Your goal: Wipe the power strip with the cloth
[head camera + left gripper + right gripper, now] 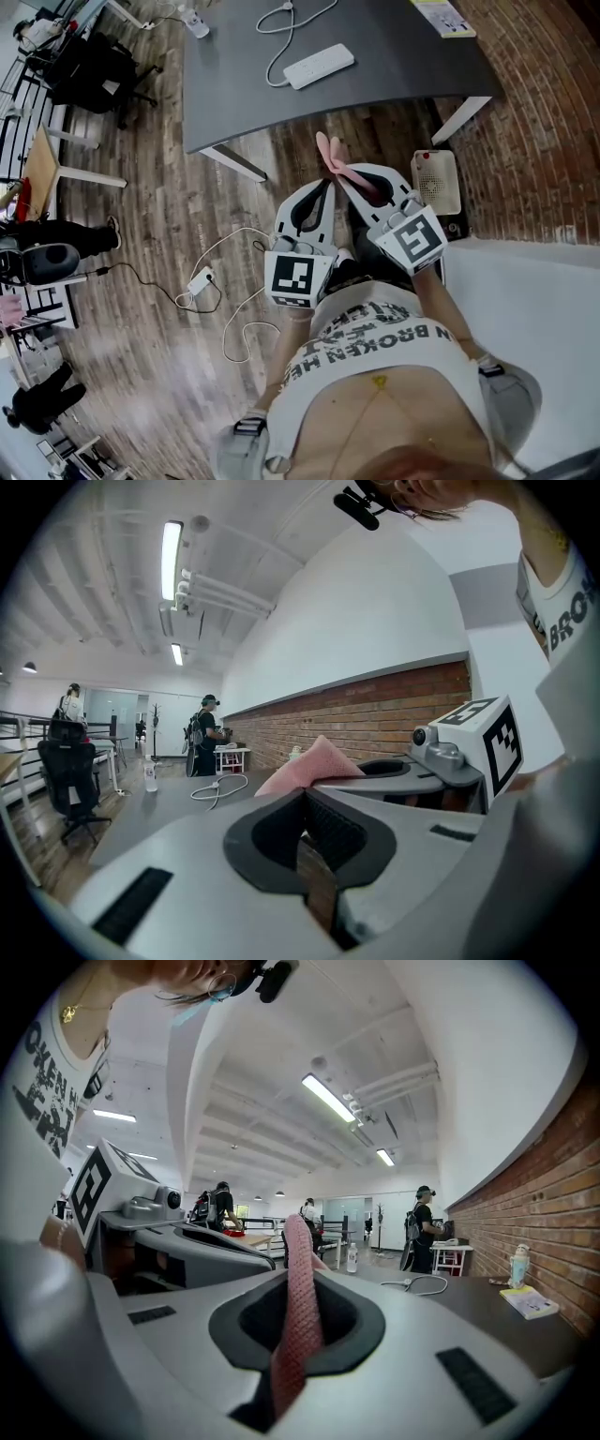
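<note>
A white power strip [319, 66] lies on the dark grey table [394, 70], its white cable [281, 23] looped behind it. My right gripper [345, 173] is shut on a pink cloth [336, 161], which sticks up between its jaws [300, 1288]. My left gripper [328, 184] is shut with nothing in it, right beside the other. Both hang over the wooden floor, short of the table's near edge and apart from the strip. In the left gripper view the cloth [314, 761] shows just past my left gripper [305, 794], with the cable [217, 787] on the table beyond.
A second power strip [200, 279] with cables lies on the floor at left. A white box [436, 181] stands by the table leg, a white cabinet [525, 300] at right. A bottle [194, 21] and a yellow leaflet [445, 17] sit on the table. People stand far off.
</note>
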The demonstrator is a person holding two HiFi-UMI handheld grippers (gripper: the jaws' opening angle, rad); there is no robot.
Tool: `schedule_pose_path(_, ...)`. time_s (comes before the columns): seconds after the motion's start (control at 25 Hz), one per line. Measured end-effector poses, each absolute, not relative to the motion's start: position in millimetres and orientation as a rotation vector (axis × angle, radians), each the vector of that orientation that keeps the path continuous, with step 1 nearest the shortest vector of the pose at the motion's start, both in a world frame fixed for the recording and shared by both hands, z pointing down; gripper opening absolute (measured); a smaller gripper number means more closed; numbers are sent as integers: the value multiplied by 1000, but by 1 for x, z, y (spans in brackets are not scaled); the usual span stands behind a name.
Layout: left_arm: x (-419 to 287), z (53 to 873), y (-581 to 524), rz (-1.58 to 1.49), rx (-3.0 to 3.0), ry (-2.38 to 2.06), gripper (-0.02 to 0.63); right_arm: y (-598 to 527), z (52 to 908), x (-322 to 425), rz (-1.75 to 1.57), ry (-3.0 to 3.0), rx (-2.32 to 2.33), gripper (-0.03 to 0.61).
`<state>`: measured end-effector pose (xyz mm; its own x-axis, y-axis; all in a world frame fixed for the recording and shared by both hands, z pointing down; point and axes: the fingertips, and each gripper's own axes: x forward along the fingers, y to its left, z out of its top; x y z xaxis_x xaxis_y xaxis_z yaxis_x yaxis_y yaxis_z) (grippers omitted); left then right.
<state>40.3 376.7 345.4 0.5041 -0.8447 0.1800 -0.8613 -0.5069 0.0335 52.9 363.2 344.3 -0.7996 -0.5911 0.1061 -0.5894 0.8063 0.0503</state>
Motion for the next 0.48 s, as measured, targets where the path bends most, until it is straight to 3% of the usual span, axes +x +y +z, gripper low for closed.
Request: schedule_pose_path(0.48, 45, 335, 231, 235, 2594, -1517, 8, 217, 334, 58, 8, -2896, 891, 17)
